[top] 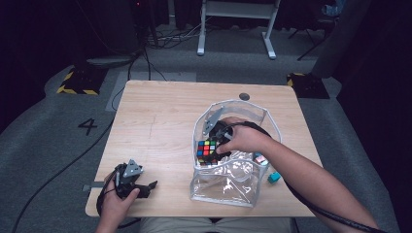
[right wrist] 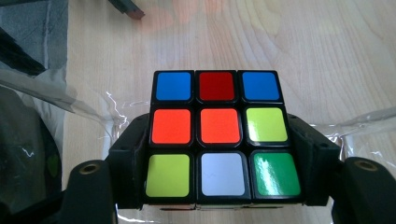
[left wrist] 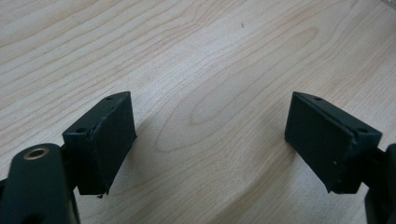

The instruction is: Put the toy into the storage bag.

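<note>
High view. Wooden table [top: 160, 111] on a grey floor. Left gripper [top: 145, 187] sits near the table's near-left corner, held in the person's left hand [top: 116, 206]; grey three-cornered plate on top, jaws pointing right across bare wood, nothing near them. Right of centre stands a clear plastic bag [top: 228, 187] with a white-edged rim, mouth open upward. The person's right hand [top: 245, 138] reaches into that mouth with the right gripper [top: 210, 154]. A colour cube [top: 206, 151] sits at the gripper's tip, inside the bag's opening, near its left wall. A small teal block [top: 274, 177] lies on the table just right of the bag. Another small pale item shows at the bag's right edge; too small to identify.

Left gripper view. Two black jaws stand wide apart over plain wood grain. Pads [left wrist: 114, 140] empty; nothing between them.

Right gripper view. The colour cube [right wrist: 222, 137] sits squarely between the two black jaws, which press against its left and right sides at the middle and lower rows. Facing side reads: blue, red, blue; orange, orange, yellow-green; yellow-green, white, green. Clear plastic of the bag [right wrist: 88, 109] wrinkles on both sides behind the jaws, table wood beyond.
</note>
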`<act>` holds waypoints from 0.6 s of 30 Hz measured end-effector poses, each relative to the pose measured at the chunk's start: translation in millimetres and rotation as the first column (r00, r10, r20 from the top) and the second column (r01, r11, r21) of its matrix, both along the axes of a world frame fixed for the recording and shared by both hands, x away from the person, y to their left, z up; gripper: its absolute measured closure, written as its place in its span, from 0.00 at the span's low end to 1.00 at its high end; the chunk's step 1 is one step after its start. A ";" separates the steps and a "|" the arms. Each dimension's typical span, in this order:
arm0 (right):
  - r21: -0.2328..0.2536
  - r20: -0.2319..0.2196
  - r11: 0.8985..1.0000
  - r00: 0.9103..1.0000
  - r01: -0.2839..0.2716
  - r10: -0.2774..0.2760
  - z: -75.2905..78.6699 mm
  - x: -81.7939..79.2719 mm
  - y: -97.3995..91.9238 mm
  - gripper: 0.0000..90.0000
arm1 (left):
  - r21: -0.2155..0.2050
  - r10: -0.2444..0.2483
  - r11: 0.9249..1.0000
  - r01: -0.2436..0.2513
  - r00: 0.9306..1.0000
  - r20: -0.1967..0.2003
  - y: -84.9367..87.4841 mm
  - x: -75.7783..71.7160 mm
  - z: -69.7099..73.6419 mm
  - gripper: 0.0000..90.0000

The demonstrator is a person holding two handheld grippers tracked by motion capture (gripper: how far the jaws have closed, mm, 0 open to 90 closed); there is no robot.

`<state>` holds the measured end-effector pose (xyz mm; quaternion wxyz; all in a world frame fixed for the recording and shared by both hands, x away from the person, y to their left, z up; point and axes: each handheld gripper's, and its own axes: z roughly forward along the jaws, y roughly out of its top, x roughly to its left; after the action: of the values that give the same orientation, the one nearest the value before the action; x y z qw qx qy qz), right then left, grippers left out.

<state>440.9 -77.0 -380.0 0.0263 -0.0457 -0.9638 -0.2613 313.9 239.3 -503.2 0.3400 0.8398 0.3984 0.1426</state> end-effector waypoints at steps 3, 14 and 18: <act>-0.021 -0.003 1.000 1.000 0.002 -0.002 -3.3 -0.9 0.9 0.38 | 0.000 0.000 1.000 0.000 1.000 0.000 0.0 0.0 0.0 0.18; -0.070 -0.008 0.998 1.000 0.007 -0.007 -10.1 -1.6 4.3 0.38 | 0.005 -0.004 1.000 0.004 1.000 0.000 0.3 -0.1 0.4 0.18; -0.086 -0.015 0.996 1.000 0.006 -0.007 -13.8 -2.1 5.0 0.38 | 0.004 -0.004 1.000 0.004 1.000 -0.001 0.3 -0.1 0.3 0.18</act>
<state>438.8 -72.0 -393.7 0.0311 -0.0520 -0.9737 -0.2195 313.8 239.6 -502.9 0.3383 0.8414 0.3966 0.1424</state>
